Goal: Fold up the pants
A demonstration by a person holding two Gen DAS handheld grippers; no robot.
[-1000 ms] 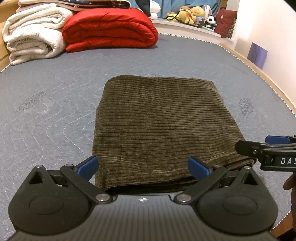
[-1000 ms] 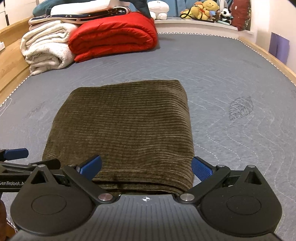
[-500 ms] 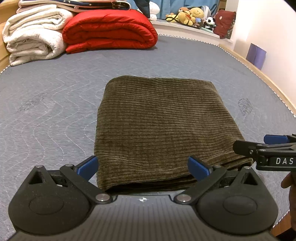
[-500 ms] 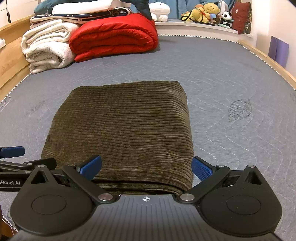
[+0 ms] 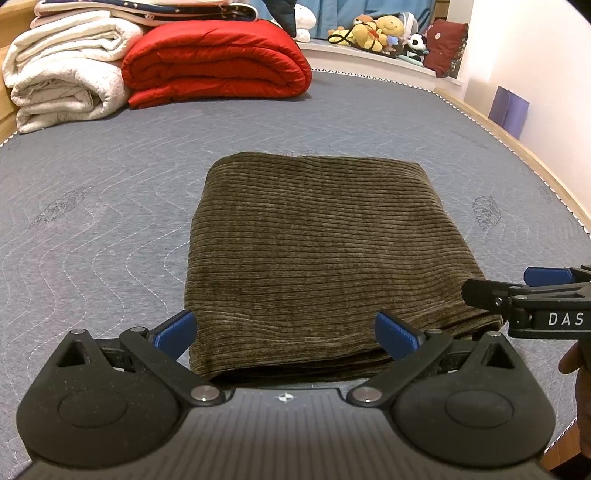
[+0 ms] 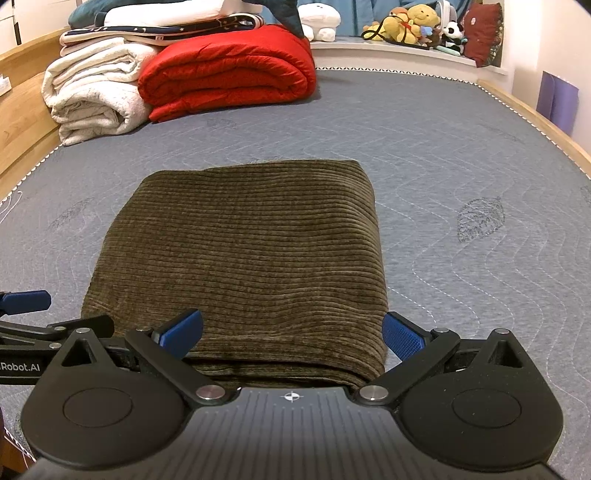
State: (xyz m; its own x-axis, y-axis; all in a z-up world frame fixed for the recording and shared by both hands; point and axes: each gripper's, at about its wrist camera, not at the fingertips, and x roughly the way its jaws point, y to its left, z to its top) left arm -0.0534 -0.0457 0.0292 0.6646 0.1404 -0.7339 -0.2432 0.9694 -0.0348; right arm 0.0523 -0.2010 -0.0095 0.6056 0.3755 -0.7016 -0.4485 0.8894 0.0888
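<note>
Olive-brown corduroy pants (image 5: pixel 317 254) lie folded into a thick rectangle on the grey quilted mattress (image 5: pixel 92 221); they also show in the right wrist view (image 6: pixel 243 251). My left gripper (image 5: pixel 284 332) is open and empty, its blue pads (image 5: pixel 177 332) apart at the near left part of the folded edge. My right gripper (image 6: pixel 291 332) is open and empty at the near right part of that edge. The right gripper shows from the side in the left wrist view (image 5: pixel 524 295). The left gripper shows at the left edge of the right wrist view (image 6: pixel 37 314).
A rolled red duvet (image 5: pixel 218 62) and a folded white blanket (image 5: pixel 62 92) lie at the far left of the mattress. Stuffed toys (image 5: pixel 380 29) sit on a ledge behind. A wooden bed rim (image 5: pixel 517 147) runs along the right, with a purple object (image 5: pixel 509 110) against the wall.
Both grippers have drawn back slightly toward the near edge, so the pants sit a little farther away. The pants have not moved or changed shape.
</note>
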